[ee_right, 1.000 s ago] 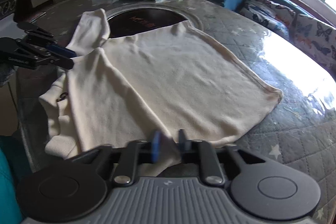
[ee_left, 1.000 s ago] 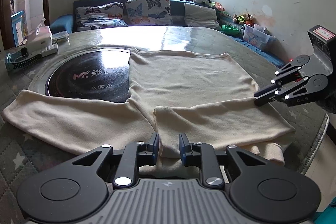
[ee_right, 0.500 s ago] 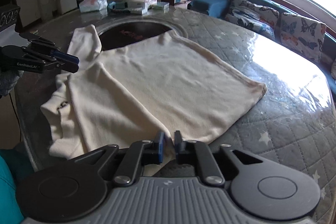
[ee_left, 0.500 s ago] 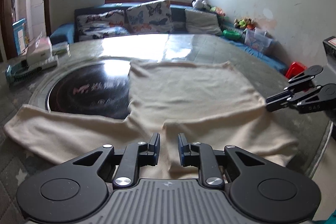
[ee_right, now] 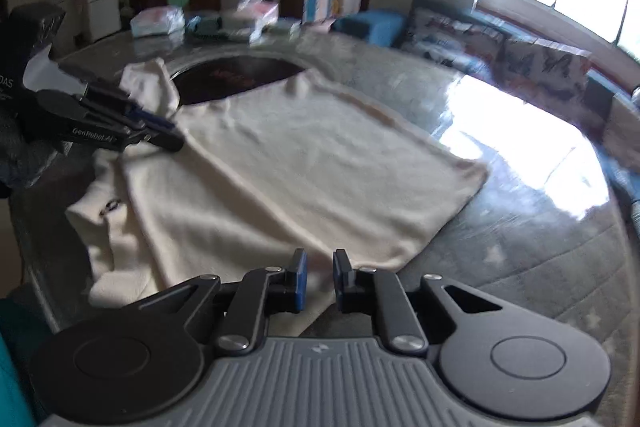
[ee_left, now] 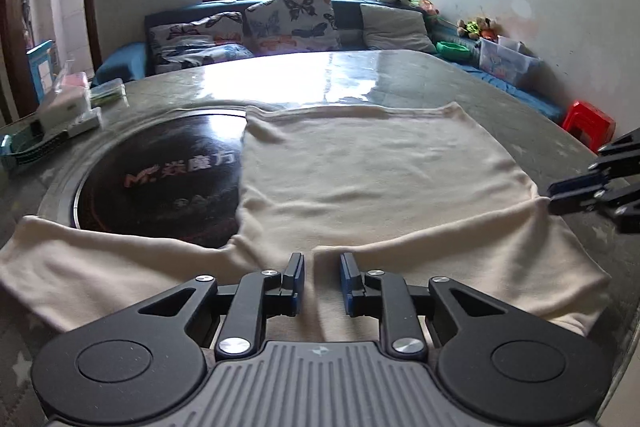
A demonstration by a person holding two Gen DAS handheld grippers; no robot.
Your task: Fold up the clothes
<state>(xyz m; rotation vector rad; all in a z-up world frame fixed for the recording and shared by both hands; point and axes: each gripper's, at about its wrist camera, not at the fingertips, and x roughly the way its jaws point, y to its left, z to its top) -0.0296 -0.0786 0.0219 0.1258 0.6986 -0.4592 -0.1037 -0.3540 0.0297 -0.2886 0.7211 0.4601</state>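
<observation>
In the left wrist view, a cream sweater lies spread flat on a round table, its body running away from the camera toward the window and one sleeve stretching off to the left across the rim of a dark glass disc set into the tabletop. The left gripper sits low over the near edge of the sweater, jaws a narrow gap apart with cloth directly beneath and between them; whether the pads actually pinch that cloth cannot be told from here. The right gripper comes in from the right edge, its tips touching the sweater's right side where a fold ridge rises. In the right wrist view, which is blurred, the sweater lies ahead and to the left, its long axis running diagonally up toward the dark disc. The right gripper hangs over the near hem corner, its jaws slightly parted with cloth between them, and a firm grasp cannot be confirmed. The left gripper is at the far left, over the shoulder area by the sleeve. Each gripper is at its own side of the garment, so the fold probably carries one edge across the body.
</observation>
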